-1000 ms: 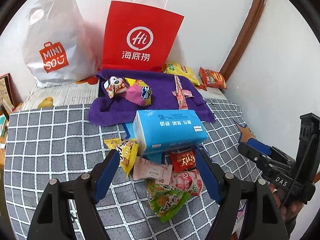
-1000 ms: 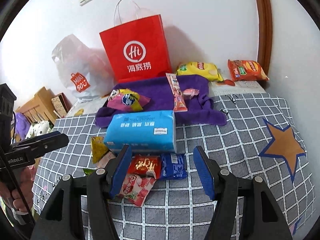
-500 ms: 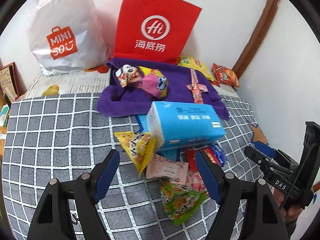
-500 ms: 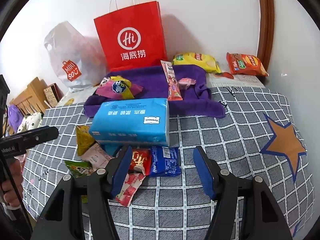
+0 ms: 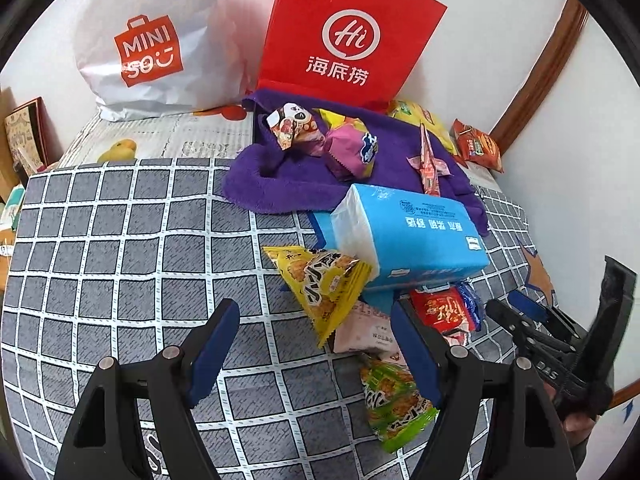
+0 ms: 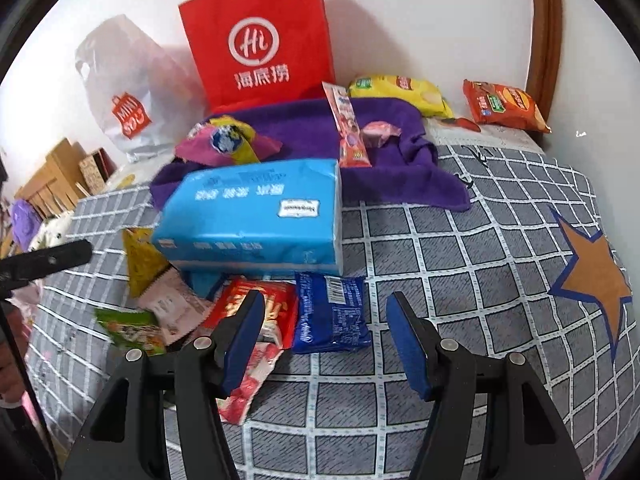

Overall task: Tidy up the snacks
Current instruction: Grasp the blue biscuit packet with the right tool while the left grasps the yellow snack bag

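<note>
Snack packets lie in a pile in front of a blue tissue pack (image 5: 408, 236) (image 6: 256, 216): a yellow packet (image 5: 324, 284), a pink one (image 5: 364, 332), a green one (image 5: 394, 400), a red one (image 6: 260, 308) and a dark blue one (image 6: 330, 312). My left gripper (image 5: 316, 340) is open and empty, low over the cloth, just left of the pile. My right gripper (image 6: 324, 336) is open and empty, with the dark blue packet between its jaws' line of sight. More snacks (image 5: 320, 136) lie on a purple towel (image 6: 384, 168).
A red paper bag (image 5: 344, 36) and a white MINISO bag (image 5: 152, 40) stand against the back wall. Yellow and orange chip bags (image 6: 500, 106) lie at the back right. The grey checked cloth (image 5: 120, 240) covers the surface. Boxes (image 6: 52, 176) stand at the left.
Both grippers moved forward and lower toward the pile. The left view swung left, so the pile now sits to its right. The right gripper closed in on the dark blue packet.
</note>
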`<state>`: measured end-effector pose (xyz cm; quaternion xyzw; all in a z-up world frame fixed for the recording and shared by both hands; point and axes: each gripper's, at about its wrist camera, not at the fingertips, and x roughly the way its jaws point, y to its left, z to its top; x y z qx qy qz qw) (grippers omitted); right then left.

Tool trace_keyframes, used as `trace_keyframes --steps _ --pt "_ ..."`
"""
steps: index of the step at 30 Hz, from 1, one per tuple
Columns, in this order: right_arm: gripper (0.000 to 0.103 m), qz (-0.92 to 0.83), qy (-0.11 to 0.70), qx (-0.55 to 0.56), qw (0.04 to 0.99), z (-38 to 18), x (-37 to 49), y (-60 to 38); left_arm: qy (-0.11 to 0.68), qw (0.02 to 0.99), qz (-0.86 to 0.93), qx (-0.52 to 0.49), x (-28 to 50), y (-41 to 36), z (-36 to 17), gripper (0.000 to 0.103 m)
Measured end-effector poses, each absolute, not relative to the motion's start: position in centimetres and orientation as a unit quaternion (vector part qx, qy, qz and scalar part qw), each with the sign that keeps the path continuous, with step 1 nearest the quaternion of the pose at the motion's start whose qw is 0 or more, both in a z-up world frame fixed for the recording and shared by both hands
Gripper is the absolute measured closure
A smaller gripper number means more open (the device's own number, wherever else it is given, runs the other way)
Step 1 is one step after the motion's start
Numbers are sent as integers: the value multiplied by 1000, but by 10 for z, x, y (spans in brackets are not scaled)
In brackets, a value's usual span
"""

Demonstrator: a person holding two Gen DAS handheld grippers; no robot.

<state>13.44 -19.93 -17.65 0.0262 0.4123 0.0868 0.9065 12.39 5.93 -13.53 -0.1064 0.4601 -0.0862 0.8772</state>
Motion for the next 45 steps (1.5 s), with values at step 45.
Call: trace_keyframes --steps 45 --pt "58 60 407 -16 911 -225 141 -217 479 877 -34 -26 175 32 -183 34"
